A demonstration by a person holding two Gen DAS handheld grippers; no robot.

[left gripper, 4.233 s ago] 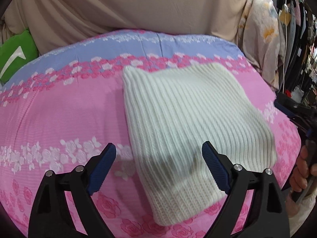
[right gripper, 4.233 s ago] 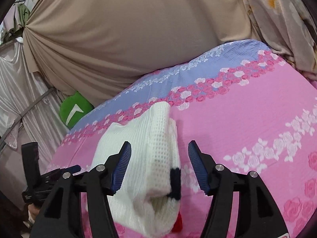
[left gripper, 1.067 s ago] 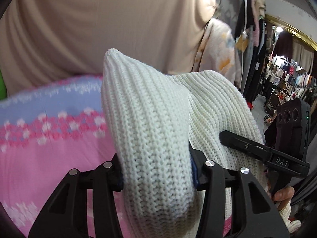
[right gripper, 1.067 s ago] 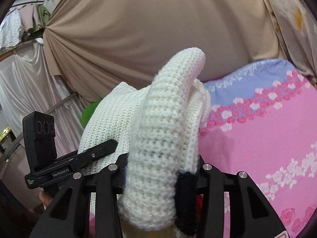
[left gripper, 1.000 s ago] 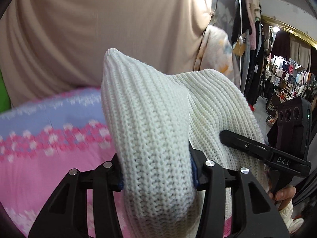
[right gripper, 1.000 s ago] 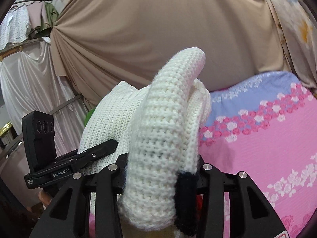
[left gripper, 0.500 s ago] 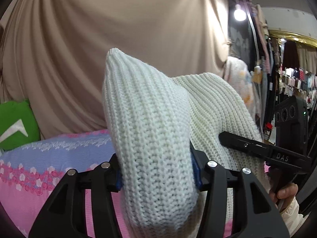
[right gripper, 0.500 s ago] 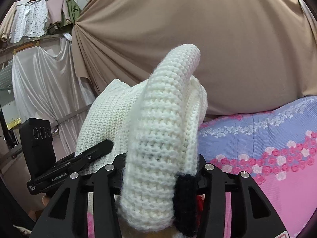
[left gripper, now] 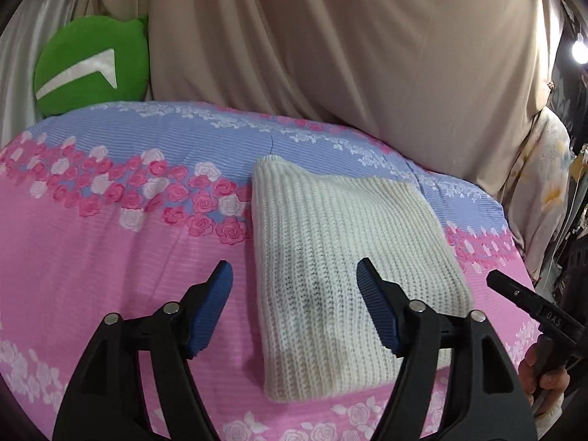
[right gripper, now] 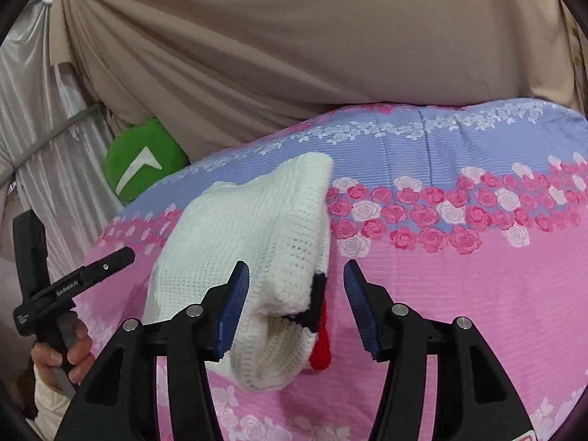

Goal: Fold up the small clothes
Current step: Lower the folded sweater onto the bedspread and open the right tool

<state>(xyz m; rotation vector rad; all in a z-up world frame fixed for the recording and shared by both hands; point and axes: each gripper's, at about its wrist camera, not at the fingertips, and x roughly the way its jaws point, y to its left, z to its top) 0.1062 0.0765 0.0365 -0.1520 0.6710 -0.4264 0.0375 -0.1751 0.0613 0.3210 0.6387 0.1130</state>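
A folded white knit sweater (left gripper: 345, 250) lies flat on the pink and blue floral bedspread (left gripper: 110, 264). My left gripper (left gripper: 296, 307) hangs just before its near left corner, jaws opening; the corner sits between the blue pads (left gripper: 220, 305) and neither presses on it. In the right wrist view the sweater (right gripper: 250, 235) shows navy and red trim (right gripper: 319, 338) at its near end. My right gripper (right gripper: 297, 308) straddles that end, jaws opening, pads off the fabric. Each gripper shows in the other's view: the right one (left gripper: 529, 305), the left one (right gripper: 73, 283).
A green cushion (left gripper: 92, 66) leans at the bed's far left against a beige curtain (left gripper: 330, 55). A floral cloth (left gripper: 544, 191) hangs past the bed's right edge, with clothes racks behind. A silvery curtain (right gripper: 36, 128) hangs left. A hand (right gripper: 62, 352) holds the left gripper's handle.
Both grippers held the folded sweater up in the air, shut on it. They came down to the bedspread, opened and let go; the sweater now lies flat.
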